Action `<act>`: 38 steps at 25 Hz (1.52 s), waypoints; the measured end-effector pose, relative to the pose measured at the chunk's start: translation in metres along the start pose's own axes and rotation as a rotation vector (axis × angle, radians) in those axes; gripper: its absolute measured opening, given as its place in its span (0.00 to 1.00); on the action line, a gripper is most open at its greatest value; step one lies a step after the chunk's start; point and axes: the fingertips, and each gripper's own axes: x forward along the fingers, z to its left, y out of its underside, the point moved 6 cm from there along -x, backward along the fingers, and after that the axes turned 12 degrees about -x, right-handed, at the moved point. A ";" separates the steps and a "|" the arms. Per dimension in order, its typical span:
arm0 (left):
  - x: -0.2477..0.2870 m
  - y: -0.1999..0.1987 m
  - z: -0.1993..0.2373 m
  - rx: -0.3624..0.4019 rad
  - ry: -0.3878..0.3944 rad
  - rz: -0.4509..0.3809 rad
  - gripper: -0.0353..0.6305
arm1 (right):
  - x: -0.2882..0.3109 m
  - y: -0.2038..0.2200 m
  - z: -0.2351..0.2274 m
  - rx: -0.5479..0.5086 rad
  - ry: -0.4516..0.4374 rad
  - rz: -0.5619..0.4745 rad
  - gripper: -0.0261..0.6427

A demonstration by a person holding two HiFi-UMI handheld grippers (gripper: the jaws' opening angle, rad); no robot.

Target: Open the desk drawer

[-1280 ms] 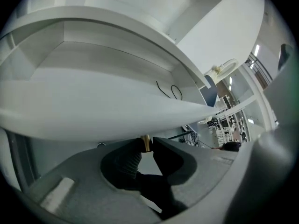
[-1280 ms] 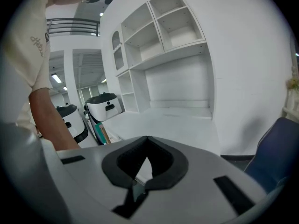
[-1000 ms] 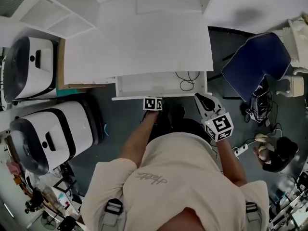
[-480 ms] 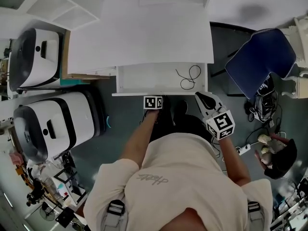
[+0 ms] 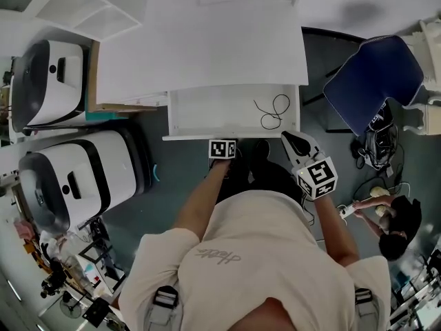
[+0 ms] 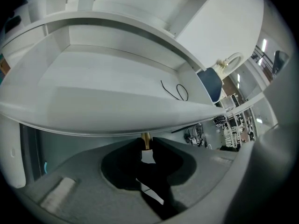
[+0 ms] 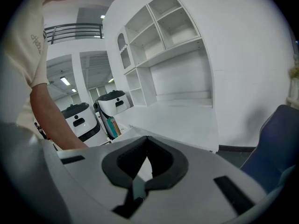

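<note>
My left claw (image 6: 145, 148) is clamped on the brass knob (image 6: 146, 140) of the drawer (image 5: 220, 112); the knob is mostly covered. My right claw (image 7: 144, 171) is closed and holds nothing. The drawer's rear is hidden under the counter (image 5: 207, 47).

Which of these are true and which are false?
1. The drawer is pulled open. True.
2. The left hand-held gripper pinches the drawer's brass knob. True.
3. The drawer has nothing in it. False: a thin black cable lies inside, near its right end.
4. The right hand-held gripper holds the chair. False: its jaws are shut on nothing, apart from the blue chair.
</note>
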 end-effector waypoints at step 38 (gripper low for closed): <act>-0.058 0.041 0.012 0.179 0.107 0.091 0.11 | -0.023 -0.012 0.084 -0.028 0.117 -0.022 0.04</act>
